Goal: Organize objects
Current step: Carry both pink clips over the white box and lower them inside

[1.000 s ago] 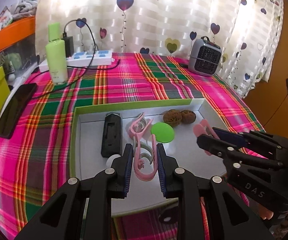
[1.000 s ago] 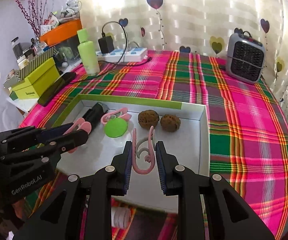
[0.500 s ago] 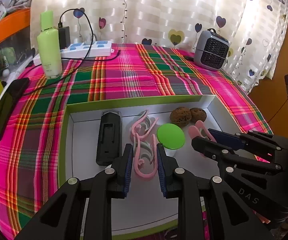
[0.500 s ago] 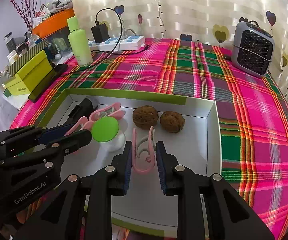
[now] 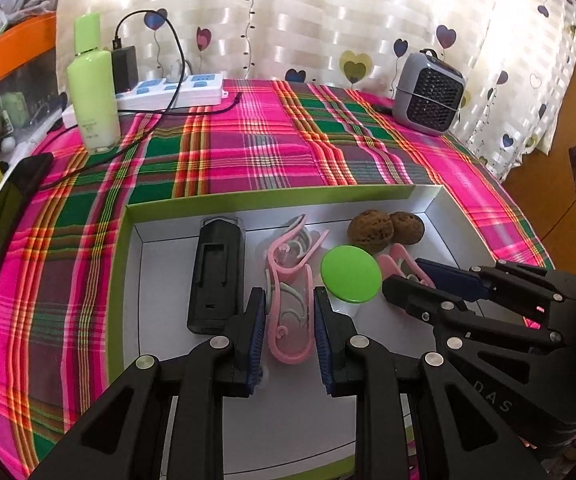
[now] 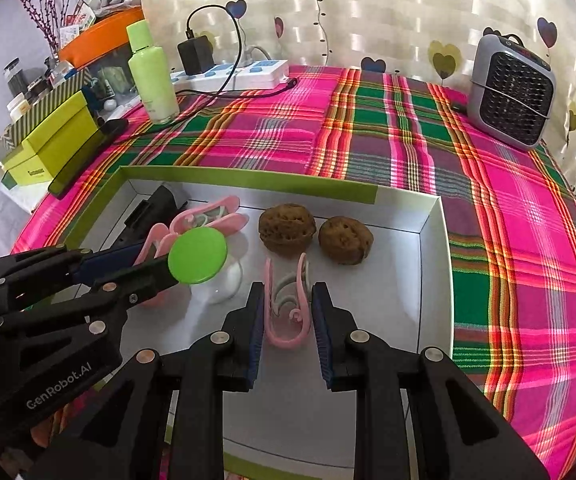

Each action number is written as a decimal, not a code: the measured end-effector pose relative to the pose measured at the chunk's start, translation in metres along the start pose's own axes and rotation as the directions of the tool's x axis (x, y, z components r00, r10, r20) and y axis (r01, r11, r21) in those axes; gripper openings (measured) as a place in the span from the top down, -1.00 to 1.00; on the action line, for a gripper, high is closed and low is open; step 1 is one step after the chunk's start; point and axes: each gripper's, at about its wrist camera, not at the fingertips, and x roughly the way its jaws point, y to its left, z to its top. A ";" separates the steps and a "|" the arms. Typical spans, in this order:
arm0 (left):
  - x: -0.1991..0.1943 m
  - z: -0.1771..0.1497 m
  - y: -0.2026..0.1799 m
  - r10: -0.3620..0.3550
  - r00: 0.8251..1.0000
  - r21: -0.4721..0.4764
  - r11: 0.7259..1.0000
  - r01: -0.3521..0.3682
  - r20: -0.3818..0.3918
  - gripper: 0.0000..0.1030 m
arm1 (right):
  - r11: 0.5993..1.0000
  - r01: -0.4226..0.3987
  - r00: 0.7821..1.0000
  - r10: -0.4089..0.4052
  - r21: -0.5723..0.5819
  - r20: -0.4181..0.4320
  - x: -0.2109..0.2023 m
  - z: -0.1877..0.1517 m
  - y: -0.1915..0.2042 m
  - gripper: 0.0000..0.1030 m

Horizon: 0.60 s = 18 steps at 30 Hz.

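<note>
A pink hair clip stands upright between the pads of my left gripper, which is shut on it low over the white tray. My right gripper is shut on a second pink clip just in front of two walnuts. Each gripper shows in the other's view, the right one and the left one. In the tray lie a third pink clip, a black case and a small jar with a green lid.
The tray has a green rim and sits on a pink plaid cloth. Behind it stand a green bottle, a power strip with a cable, and a grey heater. A dark phone and a yellow-green box lie left.
Both grippers have moved forward and down over the tray, each still shut on its pink clip. The things in the tray have not moved.
</note>
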 end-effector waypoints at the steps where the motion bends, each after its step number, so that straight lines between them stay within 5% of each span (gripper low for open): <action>1: 0.000 0.000 0.000 0.001 1.000 0.001 1.000 -0.001 -0.001 0.58 | 1.000 0.000 1.000 0.000 0.003 -0.001 0.000 0.001 0.000 0.53; 10: 0.000 0.000 -0.002 0.012 1.000 0.009 1.000 -0.012 -0.005 0.56 | 1.000 0.007 1.000 -0.007 0.004 0.003 0.000 0.000 0.000 0.53; 18: -0.002 -0.001 -0.002 0.023 1.000 0.003 1.000 -0.023 -0.001 0.24 | 1.000 0.010 1.000 -0.010 -0.011 0.013 -0.002 -0.003 0.002 0.31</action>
